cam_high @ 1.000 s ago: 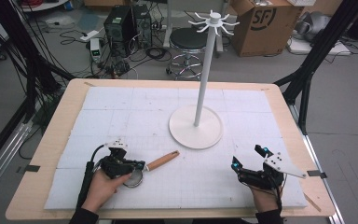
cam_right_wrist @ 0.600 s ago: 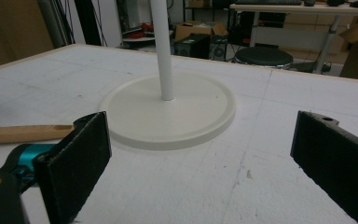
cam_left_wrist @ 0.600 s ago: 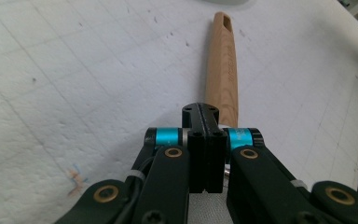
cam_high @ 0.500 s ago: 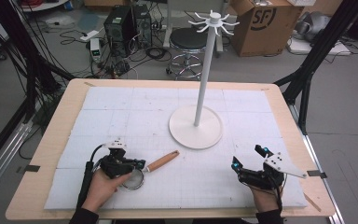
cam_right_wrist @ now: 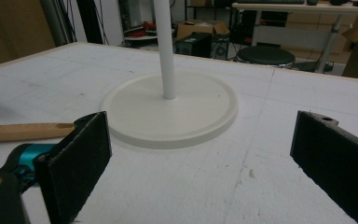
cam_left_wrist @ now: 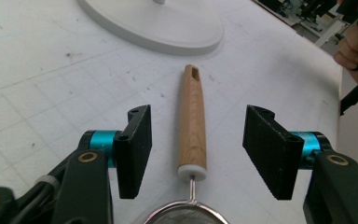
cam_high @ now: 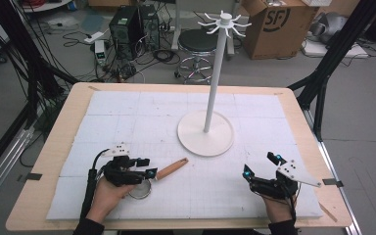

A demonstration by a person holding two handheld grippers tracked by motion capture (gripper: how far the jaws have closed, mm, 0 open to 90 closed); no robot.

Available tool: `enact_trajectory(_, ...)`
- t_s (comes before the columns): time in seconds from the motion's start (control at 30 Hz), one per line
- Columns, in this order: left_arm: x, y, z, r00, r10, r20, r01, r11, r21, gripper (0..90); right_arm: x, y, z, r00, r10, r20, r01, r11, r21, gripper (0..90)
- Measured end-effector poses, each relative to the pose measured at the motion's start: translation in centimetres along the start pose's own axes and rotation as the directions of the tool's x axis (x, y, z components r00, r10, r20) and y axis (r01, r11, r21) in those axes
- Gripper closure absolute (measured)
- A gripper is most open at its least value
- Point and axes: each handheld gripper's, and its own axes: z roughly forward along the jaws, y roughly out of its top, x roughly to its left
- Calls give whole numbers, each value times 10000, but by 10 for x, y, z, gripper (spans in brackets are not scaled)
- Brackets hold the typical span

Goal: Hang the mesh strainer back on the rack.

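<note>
A small metal strainer [cam_high: 141,190] with a wooden handle [cam_high: 172,169] lies flat on the white mat at the front left. My left gripper [cam_high: 147,167] sits low over it. In the left gripper view the handle [cam_left_wrist: 192,121] lies between the two jaws with a gap on each side, and the mesh rim [cam_left_wrist: 186,215] shows at the bottom. These jaws have just been opening, and my left gripper [cam_left_wrist: 198,122] is open. My right gripper [cam_high: 260,165] rests open at the front right with nothing in it [cam_right_wrist: 205,140].
A white stand with a round base [cam_high: 205,133] and a tall pole [cam_high: 214,73] topped by hooks stands mid-table, just beyond the handle's tip. The base [cam_right_wrist: 168,112] lies ahead of the right jaws. The wooden table edge [cam_high: 54,147] frames the mat.
The left gripper's jaws have spread apart around the strainer's handle. The strainer lies where it was and the right gripper has not moved.
</note>
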Motion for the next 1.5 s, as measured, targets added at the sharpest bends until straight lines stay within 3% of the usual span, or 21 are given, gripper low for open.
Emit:
enact_trajectory(0.17,-8,7,11,9992,392,3,-391,9983,434,420,0,0,-1,10000,32,14,-32,10000,17,42)
enact_trajectory(0.3,-10,8,23,9983,575,4,-571,9911,1205,405,-1,-1,-2,10000,42,41,-42,10000,-7,42)
enact_trajectory(0.5,-9,9,30,9982,593,-99,-566,9829,1750,450,-2,-2,-3,9999,52,111,-52,10000,-6,42)
enact_trajectory(0.73,-9,10,37,9971,697,-313,-594,9649,2560,506,-3,-2,-5,9998,89,187,-89,10000,-16,42)
enact_trajectory(0.8,-12,12,39,9937,998,-515,-808,9536,2900,518,-3,-2,-5,9998,97,196,-97,10000,0,42)
enact_trajectory(0.93,-14,12,45,9909,1223,-557,-969,9377,3337,540,-3,-2,-5,9997,90,214,-90,10000,-15,42)
enact_trajectory(1.07,-15,12,49,9898,1265,-649,-955,9297,3557,563,-4,-2,-6,9997,94,216,-94,10000,-17,43)
enact_trajectory(1.1,-15,13,49,9882,1390,-644,-1063,9249,3650,570,-4,-2,-6,9997,94,221,-94,10000,-22,42)
enact_trajectory(1.23,-17,13,50,9843,1597,-745,-1206,9186,3764,583,-4,-3,-6,9996,112,246,-112,9999,-19,43)
enact_trajectory(1.37,-21,14,52,9732,2088,-966,-1544,9040,3988,618,-4,-3,-7,9995,168,250,-168,9999,-8,43)
enact_trajectory(1.5,-25,14,55,9672,2210,-1249,-1523,8988,4110,643,-4,-3,-7,9997,108,236,-107,9999,-34,43)
